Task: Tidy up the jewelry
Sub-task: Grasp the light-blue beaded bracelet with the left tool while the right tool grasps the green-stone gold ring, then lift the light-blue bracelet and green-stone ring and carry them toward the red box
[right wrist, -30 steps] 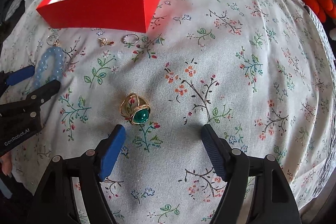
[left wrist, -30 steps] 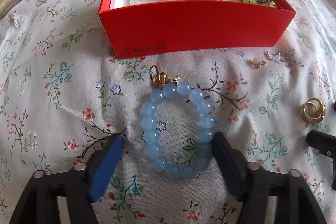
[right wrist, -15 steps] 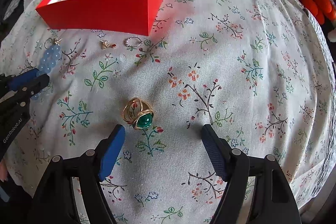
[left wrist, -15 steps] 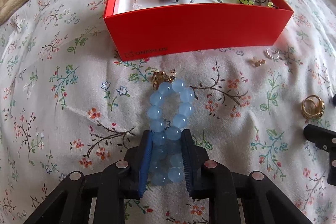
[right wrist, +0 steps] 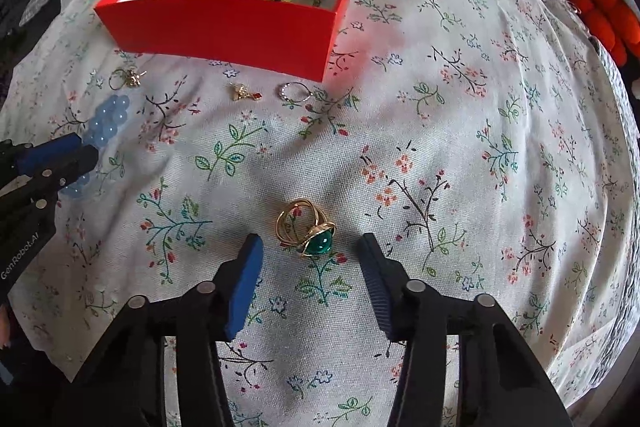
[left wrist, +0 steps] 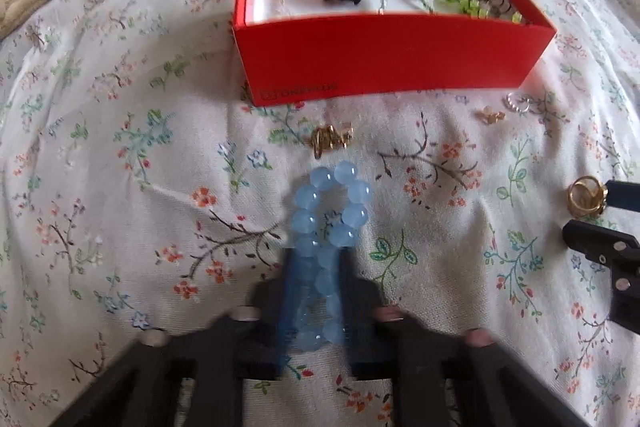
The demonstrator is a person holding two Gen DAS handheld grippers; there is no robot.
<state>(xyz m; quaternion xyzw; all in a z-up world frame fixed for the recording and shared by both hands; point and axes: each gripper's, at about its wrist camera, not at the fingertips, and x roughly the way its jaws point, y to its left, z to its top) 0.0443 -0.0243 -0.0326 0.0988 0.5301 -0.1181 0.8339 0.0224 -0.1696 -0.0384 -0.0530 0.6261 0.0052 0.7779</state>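
While the left gripper pinched the bracelet, the right gripper was closing (pads clear) around the ring; stone could tip it out.

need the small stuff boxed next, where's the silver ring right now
In the right wrist view the silver ring lies on the floral cloth, just in front of the red box near its right corner, right of a small gold earring.

blurry left gripper hides the blue bracelet's near beads | box print too smeary to read | right gripper chopped by frame edge | gold charm just a blob tbh
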